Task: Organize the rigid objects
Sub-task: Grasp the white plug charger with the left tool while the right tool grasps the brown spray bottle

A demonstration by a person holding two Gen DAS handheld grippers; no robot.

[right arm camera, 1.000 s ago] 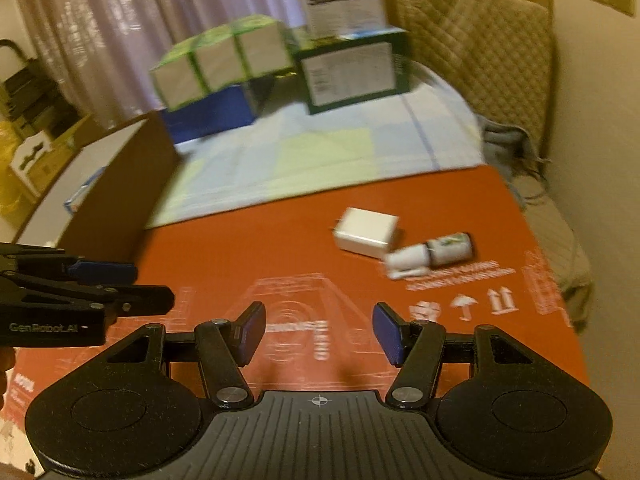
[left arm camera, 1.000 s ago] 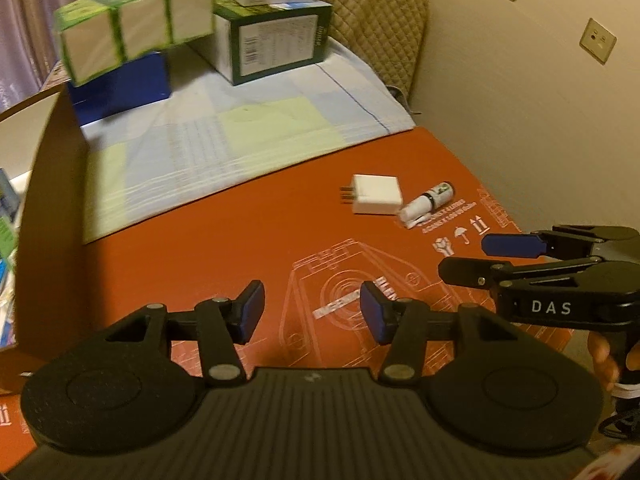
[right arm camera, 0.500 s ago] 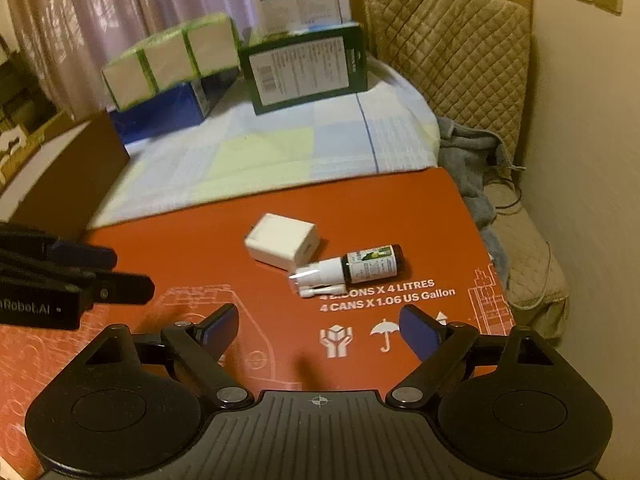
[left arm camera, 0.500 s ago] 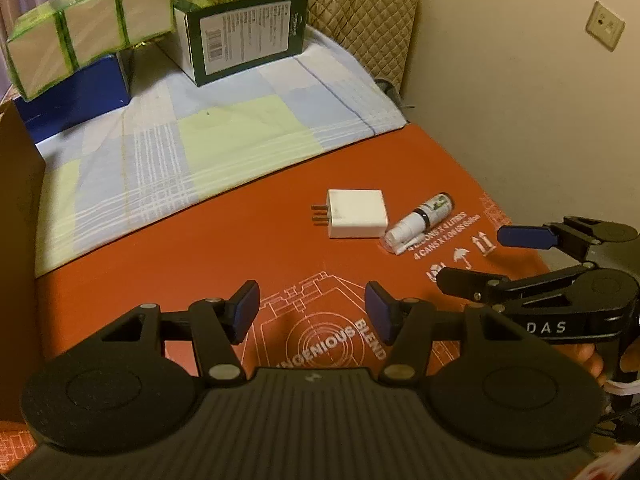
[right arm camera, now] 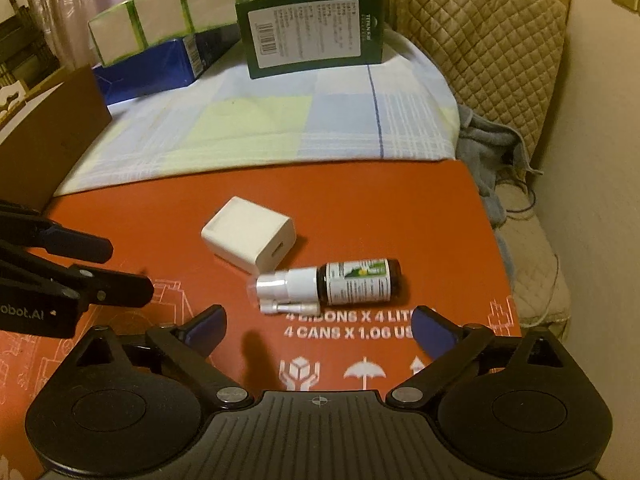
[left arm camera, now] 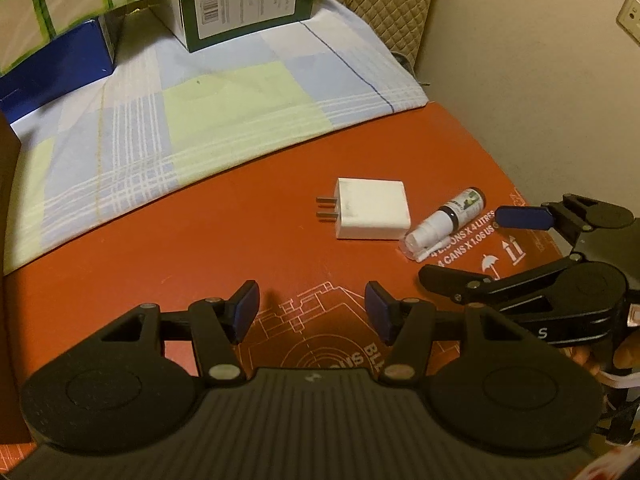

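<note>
While its jaws are opening wide with nothing between them, the right gripper [right arm camera: 318,330] points steeply down at the orange printed board [right arm camera: 160,216], and the spray bottle [right arm camera: 332,284] lies just ahead of its pads, a little past the fingertips. That bottle rests on its side with its long axis running across the gap between the jaws, white nozzle end toward the left finger, dark labelled body toward the right. A grip as aimed would likely take it end to end, so I judge the wrist needs a roll, or the approach should come across the bottle's waist.

Touching or just beside the nozzle end sits the white charger [right arm camera: 250,234], flat on the board, its prongs pointing away from the bottle in the left wrist view.

Further off, the left gripper [left arm camera: 310,316] stands partly open and empty, tilted down over the board, with the charger [left arm camera: 372,208] ahead and slightly right of it. The right hand is plainly nearer the bottle; the left suits the charger.

Beyond lie a checked cloth [right arm camera: 256,128] and stacked boxes [right arm camera: 316,28].
</note>
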